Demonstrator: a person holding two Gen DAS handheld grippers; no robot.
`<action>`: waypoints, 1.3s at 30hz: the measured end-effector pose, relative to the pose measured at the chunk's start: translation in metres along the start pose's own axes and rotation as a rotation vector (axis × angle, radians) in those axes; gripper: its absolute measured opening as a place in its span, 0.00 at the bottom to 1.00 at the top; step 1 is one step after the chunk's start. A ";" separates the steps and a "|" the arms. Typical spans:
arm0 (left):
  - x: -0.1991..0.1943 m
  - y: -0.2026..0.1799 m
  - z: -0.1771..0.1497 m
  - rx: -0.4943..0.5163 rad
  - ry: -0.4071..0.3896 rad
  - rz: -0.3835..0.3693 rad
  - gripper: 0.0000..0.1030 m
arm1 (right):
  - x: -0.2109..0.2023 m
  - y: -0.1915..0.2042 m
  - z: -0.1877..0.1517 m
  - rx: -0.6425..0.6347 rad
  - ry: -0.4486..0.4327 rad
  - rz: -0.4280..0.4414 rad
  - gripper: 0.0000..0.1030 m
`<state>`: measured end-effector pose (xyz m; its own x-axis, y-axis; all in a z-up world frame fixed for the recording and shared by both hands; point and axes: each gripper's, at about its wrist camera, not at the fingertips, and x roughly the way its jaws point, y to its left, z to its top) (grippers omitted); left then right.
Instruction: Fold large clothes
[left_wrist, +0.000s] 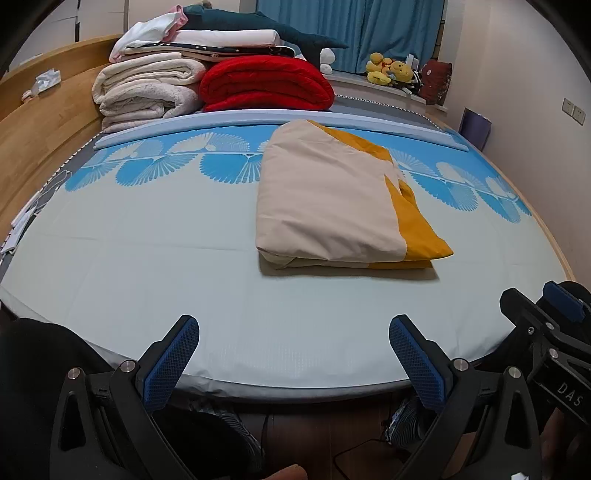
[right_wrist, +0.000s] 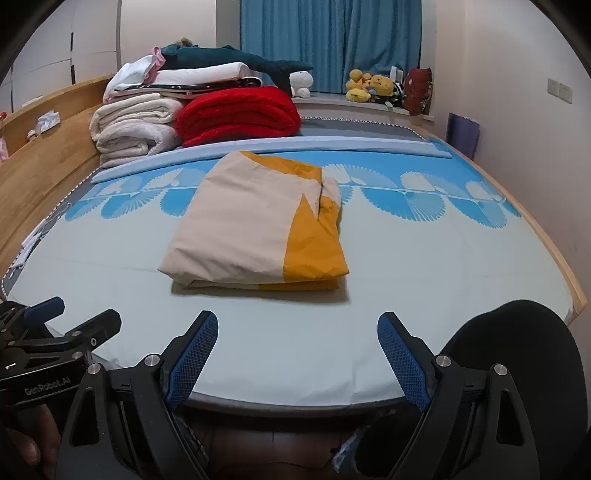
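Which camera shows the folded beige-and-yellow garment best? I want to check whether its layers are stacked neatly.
The right wrist view: the folded garment sits near frame center, its stacked near edge and yellow panel facing the camera. The left wrist view shows the same garment offset right and more obliquely.

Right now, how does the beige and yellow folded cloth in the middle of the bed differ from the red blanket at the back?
The beige and yellow cloth is thin, smooth and two-toned; the red blanket is thick, fluffy and one colour. The cloth lies flat and alone mid-bed; the blanket bulges in rounded layers beside the white blankets by the headboard. Both are folded, and neither open gripper touches them.
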<state>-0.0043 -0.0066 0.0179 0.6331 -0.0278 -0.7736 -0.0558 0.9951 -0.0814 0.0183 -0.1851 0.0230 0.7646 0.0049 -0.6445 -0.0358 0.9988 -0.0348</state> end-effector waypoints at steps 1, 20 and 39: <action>0.000 0.000 0.000 0.002 0.000 0.000 0.99 | 0.000 0.000 0.000 -0.003 -0.001 0.002 0.86; 0.000 -0.002 -0.001 0.016 0.003 -0.001 0.99 | 0.005 0.002 0.001 -0.024 -0.007 0.014 0.86; 0.004 0.003 -0.001 0.036 0.007 -0.014 0.99 | 0.006 -0.001 -0.001 -0.036 -0.007 0.019 0.86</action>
<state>-0.0031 -0.0036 0.0138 0.6284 -0.0425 -0.7768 -0.0191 0.9974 -0.0700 0.0221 -0.1863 0.0189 0.7677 0.0244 -0.6403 -0.0733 0.9961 -0.0499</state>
